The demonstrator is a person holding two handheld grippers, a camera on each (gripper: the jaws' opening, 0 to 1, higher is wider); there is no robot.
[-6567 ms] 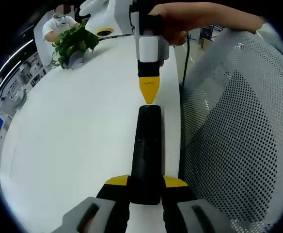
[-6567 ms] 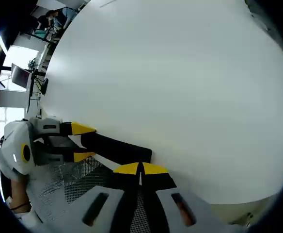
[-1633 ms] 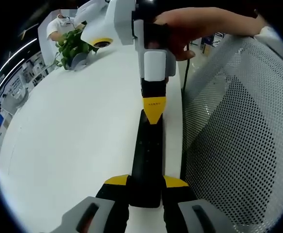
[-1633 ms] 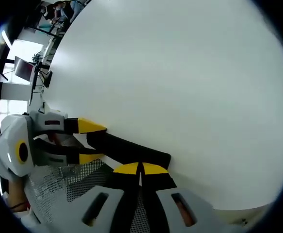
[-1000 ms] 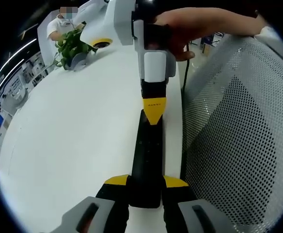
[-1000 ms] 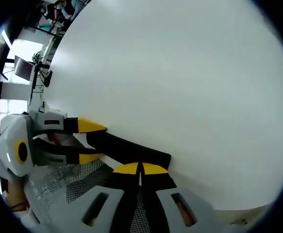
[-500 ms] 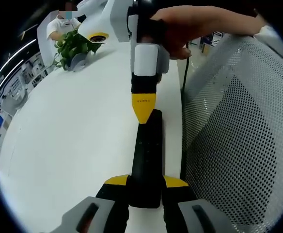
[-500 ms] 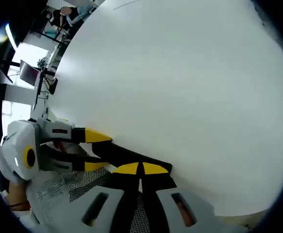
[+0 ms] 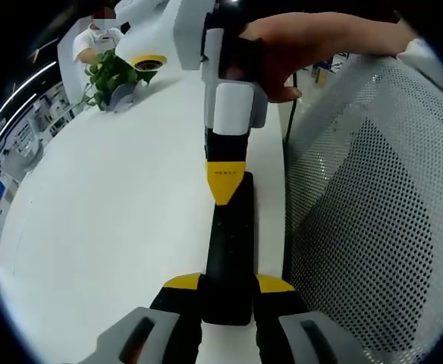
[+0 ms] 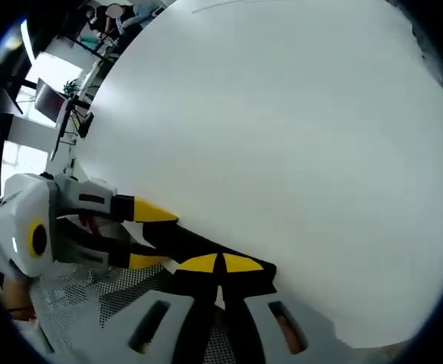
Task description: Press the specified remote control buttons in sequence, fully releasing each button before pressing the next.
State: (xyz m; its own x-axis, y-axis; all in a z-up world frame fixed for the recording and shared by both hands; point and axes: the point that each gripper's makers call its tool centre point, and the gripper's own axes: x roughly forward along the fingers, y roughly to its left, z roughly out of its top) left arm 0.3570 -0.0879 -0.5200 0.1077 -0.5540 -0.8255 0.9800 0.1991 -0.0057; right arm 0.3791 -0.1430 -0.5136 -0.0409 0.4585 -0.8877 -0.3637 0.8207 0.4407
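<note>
left gripper [image 9: 227, 287] clamped on the near end of the black remote control [image 9: 229, 250], held level over the white table [image 9: 108, 212]. right gripper [image 9: 226, 193] with jaws together, tip down on its far end. probably light, rigid, smooth plastic; best gripped across the narrow sides.

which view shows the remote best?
Left gripper view: the black remote control runs lengthwise up the frame from the left gripper, the right gripper tip on its far end. Right gripper view shows a foreshortened side sliver, face unseen.
</note>
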